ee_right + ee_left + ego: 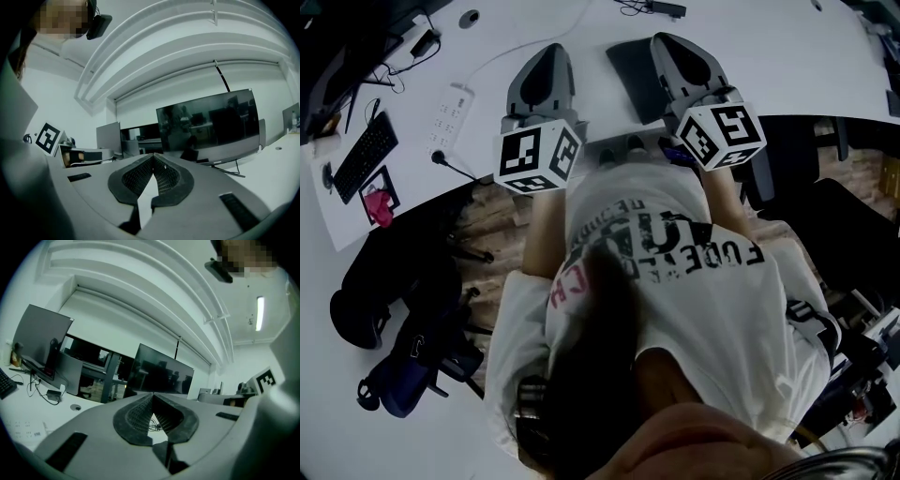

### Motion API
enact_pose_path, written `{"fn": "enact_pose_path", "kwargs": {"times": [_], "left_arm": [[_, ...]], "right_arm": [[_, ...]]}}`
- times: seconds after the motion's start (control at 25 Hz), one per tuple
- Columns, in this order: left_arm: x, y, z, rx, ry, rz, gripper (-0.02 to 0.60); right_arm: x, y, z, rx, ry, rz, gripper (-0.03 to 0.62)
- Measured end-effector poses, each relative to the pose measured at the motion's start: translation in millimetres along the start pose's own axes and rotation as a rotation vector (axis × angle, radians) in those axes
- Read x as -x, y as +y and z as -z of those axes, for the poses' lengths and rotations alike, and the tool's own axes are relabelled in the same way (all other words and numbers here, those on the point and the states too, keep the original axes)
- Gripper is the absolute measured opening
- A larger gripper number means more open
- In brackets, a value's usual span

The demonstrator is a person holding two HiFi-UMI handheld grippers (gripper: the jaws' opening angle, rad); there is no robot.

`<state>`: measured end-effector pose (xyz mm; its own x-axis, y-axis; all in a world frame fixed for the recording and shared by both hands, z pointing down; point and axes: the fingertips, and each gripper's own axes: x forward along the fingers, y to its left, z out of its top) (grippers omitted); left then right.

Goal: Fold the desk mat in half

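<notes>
In the head view a dark grey desk mat lies flat on the white desk, and the right gripper covers part of it. My left gripper is held above the desk, to the left of the mat and apart from it. My right gripper hovers over the mat's right side. Both point level toward the far monitors. In the left gripper view the ribbed pads meet at the tip with nothing between them. The right gripper view shows its pads closed the same way, also empty.
A black keyboard, a white power strip and a pink item sit on the desk's left wing. A dark bag lies on the floor. Large monitors stand ahead. The person's white shirt fills the lower head view.
</notes>
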<state>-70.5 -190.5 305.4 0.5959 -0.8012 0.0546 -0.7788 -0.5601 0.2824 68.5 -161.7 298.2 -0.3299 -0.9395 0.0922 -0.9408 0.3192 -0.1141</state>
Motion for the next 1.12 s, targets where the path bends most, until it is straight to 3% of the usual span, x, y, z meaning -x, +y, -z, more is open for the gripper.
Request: {"fn": "enact_pose_path", "kwargs": {"times": [0.6, 1.12], "left_arm": [[58, 29, -11, 0.026, -0.059, -0.105, 0.002], [69, 11, -11, 0.020, -0.057, -0.060, 0.003]], "right_arm": [[3, 35, -7, 0.017, 0.001, -0.066, 0.000], [17, 43, 6, -0.011, 0.018, -0.049, 0.000]]}}
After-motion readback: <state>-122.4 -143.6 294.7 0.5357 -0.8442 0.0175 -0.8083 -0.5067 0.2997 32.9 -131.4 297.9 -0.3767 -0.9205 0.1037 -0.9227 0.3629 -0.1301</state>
